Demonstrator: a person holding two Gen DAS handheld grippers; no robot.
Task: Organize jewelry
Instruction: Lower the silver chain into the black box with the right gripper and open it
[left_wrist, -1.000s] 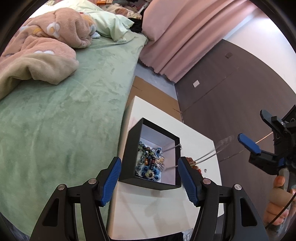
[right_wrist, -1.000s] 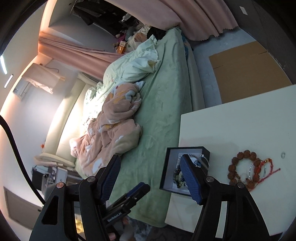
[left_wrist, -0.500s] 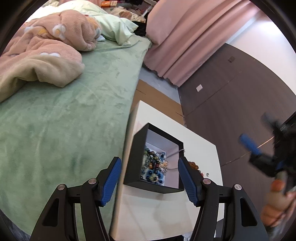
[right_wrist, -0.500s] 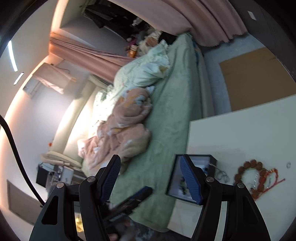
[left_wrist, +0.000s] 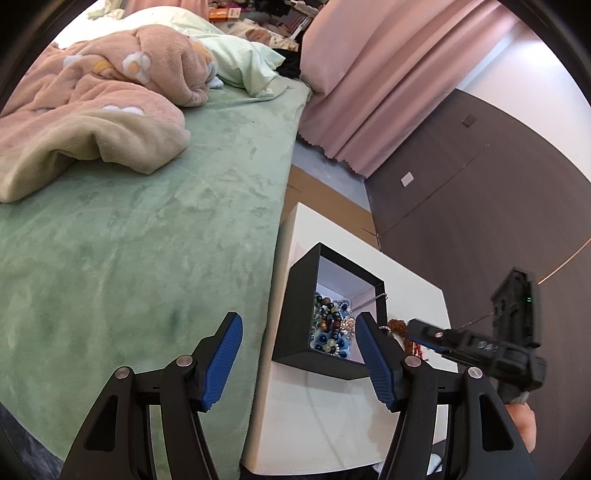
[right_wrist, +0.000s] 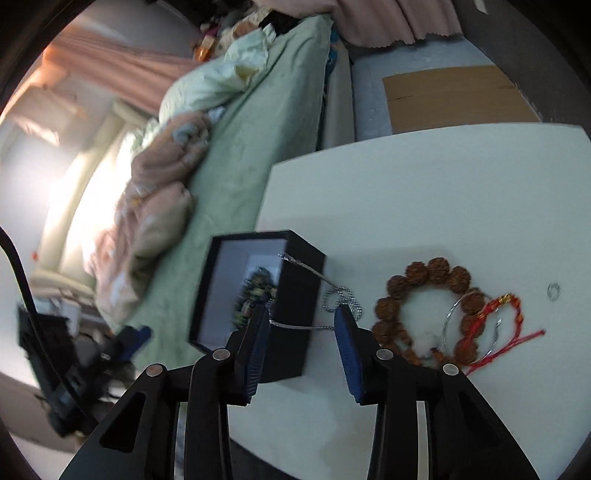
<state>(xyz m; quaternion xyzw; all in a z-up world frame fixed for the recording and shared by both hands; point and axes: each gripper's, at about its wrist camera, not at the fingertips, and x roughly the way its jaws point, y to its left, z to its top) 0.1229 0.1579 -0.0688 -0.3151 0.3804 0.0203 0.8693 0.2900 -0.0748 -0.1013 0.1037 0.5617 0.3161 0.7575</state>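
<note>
We see the thin silver ball chain (right_wrist: 325, 282) draped over the square black cardboard box's (right_wrist: 295, 306) wall, running onto the white table (right_wrist: 424, 206). Our right claw (right_wrist: 301, 325) has just been closing (chain between its pads, not yet pinched). The left claw (left_wrist: 295, 354) stands spread, empty.

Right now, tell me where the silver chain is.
In the right wrist view, the silver chain drapes over the black box's right wall onto the white table, left of the brown bead bracelet.

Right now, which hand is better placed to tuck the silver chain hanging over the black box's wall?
Right. Its tongs straddle the silver chain draped over the black box; the left tongs hang back, nearer the bed-side wall.
</note>
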